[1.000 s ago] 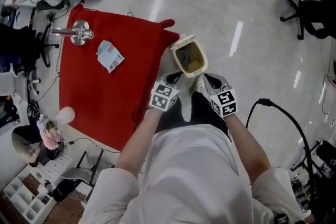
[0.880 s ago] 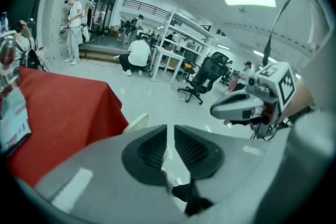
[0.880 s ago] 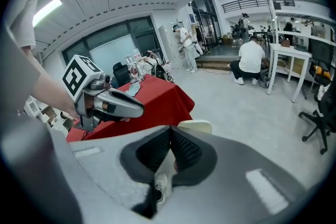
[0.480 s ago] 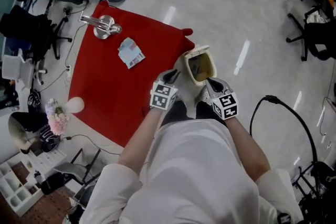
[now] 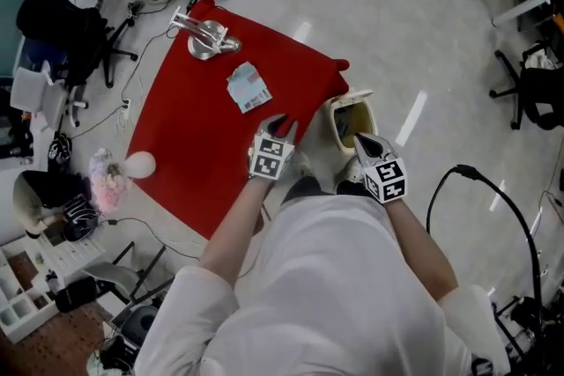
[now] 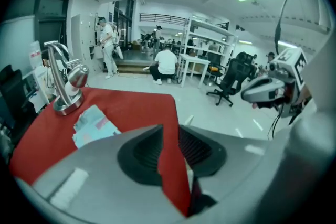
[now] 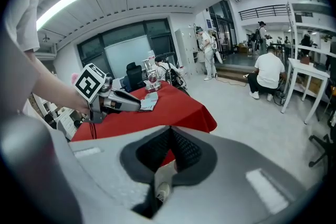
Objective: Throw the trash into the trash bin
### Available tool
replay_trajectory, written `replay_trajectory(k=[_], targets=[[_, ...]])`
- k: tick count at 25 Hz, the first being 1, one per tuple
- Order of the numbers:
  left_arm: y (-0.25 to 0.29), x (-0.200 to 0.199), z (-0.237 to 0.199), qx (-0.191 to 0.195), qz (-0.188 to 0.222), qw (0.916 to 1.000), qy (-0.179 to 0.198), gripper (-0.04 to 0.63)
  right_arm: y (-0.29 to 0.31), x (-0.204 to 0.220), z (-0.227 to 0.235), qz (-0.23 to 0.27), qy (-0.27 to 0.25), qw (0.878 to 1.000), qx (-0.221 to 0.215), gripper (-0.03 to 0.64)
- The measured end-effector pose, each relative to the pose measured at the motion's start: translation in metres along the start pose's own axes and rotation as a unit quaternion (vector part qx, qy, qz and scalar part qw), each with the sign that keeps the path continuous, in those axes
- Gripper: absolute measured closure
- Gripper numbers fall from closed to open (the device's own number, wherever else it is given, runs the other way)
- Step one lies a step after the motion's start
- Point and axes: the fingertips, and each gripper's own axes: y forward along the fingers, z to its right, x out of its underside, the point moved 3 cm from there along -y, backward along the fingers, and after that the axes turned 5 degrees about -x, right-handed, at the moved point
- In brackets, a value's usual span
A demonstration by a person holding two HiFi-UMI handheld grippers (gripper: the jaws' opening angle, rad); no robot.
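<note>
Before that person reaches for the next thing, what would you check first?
1. The wrapper lies on the red cloth, not binned: not ok.
2. The trash bin has its lid open: ok.
3. The left gripper has just been opening its jaws, with nothing between them: ok.
4. The right gripper has its jaws together, empty: ok.
5. The metal stand stands apart from the wrapper: ok.
</note>
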Motion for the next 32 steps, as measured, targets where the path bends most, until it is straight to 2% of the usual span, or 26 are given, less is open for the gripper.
replay_trajectory(k=[10, 17, 21, 25, 27, 32], targets=[[-0.014, 0.028, -0.092, -0.05, -0.034, 0.9981, -0.001, 0.474, 0.036, -0.02, -0.021, -0.009, -0.007, 1.0, -0.013, 0.617], [0.006, 0.065, -0.138, -0.09, -0.094, 0.9899, 0.057, 0.426, 0.063, -0.032, -0.034, -0.013, -0.01, 1.0, -0.021, 0.617], [0.019, 0.081, -0.15, -0.082, -0.126, 0.9844, 0.092, 0.425, 0.07, -0.03, -0.037, -0.018, -0.007, 1.0, -0.019, 0.617], [0.028, 0.094, -0.153, -0.066, -0.146, 0.9817, 0.102, 0.425, 0.069, -0.027, -0.039, -0.024, -0.003, 1.0, -0.011, 0.617], [0.031, 0.099, -0.156, -0.071, -0.152, 0.9803, 0.105, 0.439, 0.069, -0.026, -0.038, -0.026, -0.001, 1.0, -0.007, 0.617], [0.03, 0.092, -0.156, -0.08, -0.13, 0.9842, 0.088, 0.578, 0.064, -0.021, -0.035, -0.025, 0.003, 1.0, 0.003, 0.617]])
